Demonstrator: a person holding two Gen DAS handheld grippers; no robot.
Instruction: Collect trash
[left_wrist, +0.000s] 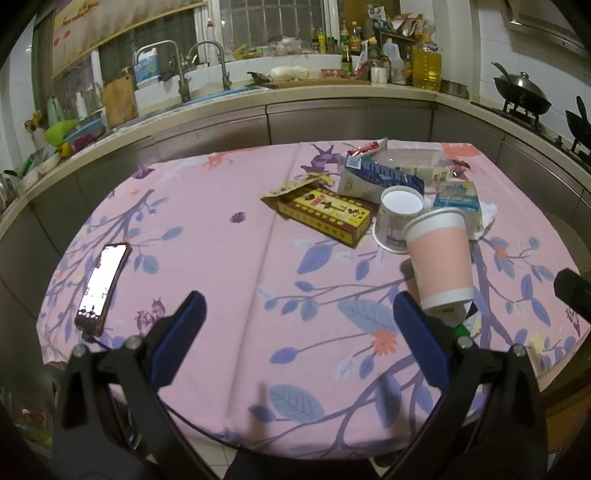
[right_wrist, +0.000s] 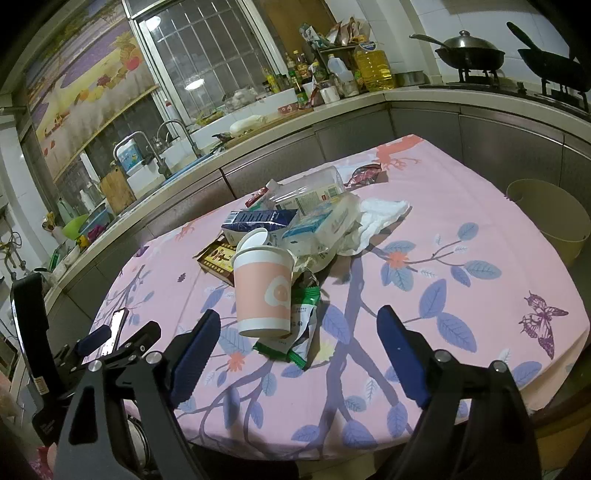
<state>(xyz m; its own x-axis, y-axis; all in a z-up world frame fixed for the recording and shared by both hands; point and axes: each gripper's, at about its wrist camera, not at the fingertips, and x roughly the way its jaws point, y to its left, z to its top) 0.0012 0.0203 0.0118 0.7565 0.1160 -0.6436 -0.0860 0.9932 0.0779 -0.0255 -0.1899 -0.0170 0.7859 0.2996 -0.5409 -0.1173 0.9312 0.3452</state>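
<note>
The tabletop (right_wrist: 461, 206) is wearing a pink cloth printed with blue-violet leaves, purple branches, small orange flowers and a purple butterfly. The paper cup (right_wrist: 264, 291) is showing salmon pink with white bands at rim and base and a white fried-egg mark. Under it a snack wrapper (right_wrist: 303, 325) is showing green and white. The flat box (left_wrist: 325, 216) is looking yellow with red edging and dark print. The carton (left_wrist: 380, 177) is showing navy and white. The tissue pack (right_wrist: 321, 225) is appearing light blue and white, perhaps. Both tongs, left (left_wrist: 295, 332) and right (right_wrist: 299, 345), are showing black frames with dark blue pads. The bin (right_wrist: 546, 221) is looking cream.
</note>
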